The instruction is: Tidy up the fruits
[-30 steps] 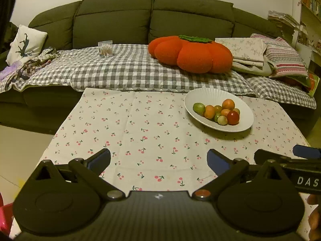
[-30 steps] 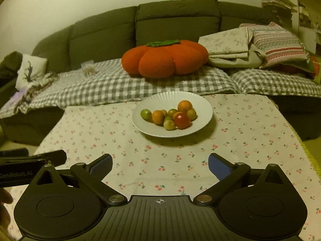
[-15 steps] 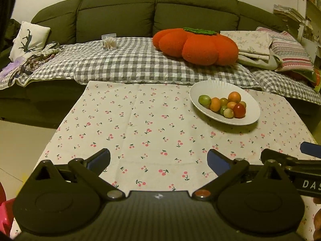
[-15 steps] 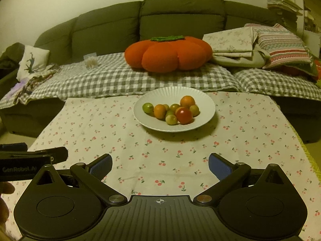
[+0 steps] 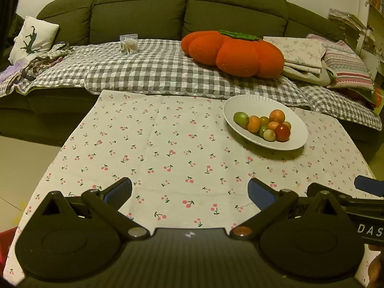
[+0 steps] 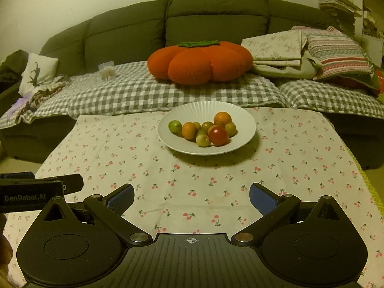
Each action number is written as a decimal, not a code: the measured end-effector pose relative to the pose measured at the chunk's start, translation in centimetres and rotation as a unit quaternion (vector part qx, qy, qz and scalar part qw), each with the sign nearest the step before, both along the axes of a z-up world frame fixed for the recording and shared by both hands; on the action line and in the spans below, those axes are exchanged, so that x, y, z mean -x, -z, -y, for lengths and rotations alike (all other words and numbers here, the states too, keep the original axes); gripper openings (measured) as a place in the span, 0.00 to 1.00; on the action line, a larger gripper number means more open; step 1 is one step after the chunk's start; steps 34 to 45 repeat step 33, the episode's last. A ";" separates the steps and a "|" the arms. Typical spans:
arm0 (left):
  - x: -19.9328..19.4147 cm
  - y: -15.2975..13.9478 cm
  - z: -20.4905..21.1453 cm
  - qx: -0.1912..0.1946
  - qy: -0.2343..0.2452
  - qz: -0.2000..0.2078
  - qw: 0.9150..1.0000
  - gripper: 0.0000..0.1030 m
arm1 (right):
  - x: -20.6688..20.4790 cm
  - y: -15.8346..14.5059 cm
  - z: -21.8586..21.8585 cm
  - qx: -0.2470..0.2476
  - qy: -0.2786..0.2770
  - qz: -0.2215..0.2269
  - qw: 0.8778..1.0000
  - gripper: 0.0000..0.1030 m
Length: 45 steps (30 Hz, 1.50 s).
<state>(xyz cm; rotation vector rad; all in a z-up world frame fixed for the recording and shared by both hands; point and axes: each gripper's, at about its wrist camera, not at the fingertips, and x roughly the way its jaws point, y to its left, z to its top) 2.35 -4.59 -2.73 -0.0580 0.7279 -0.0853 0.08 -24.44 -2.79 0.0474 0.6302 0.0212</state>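
A white fluted plate [image 5: 296, 141] [image 6: 244, 120] holds several small fruits: orange ones [image 6: 222, 118], green ones [image 6: 174, 126] and a red one [image 6: 218, 135] [image 5: 282, 132]. It stands on the cherry-print tablecloth [image 5: 168, 144], far right in the left wrist view and straight ahead in the right wrist view. My left gripper [image 5: 189, 190] is open and empty, low over the cloth near its front edge, left of the plate. My right gripper [image 6: 191, 195] is open and empty, in front of the plate and well short of it. Each gripper shows at the edge of the other's view.
A dark green sofa [image 5: 187, 12] with a grey checked blanket [image 5: 156, 72] runs behind the table. On it lie an orange pumpkin cushion [image 5: 232, 51] [image 6: 199, 62], folded linens and striped pillows [image 6: 336, 52], and a clear box of cotton swabs [image 5: 129, 43].
Both views have shifted slightly: the plate and sofa sit lower and larger than a second ago. Both grippers stay open and empty.
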 end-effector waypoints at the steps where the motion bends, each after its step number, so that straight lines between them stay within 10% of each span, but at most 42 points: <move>1: 0.0 0.0 0.1 -0.001 0.001 0.000 1.000 0.99 | 0.0 0.0 0.0 0.000 0.000 0.000 1.000 1.00; 45: 0.1 -0.2 0.3 -0.002 0.003 0.007 1.000 0.99 | -0.3 0.4 0.2 0.000 0.005 -0.002 1.000 1.00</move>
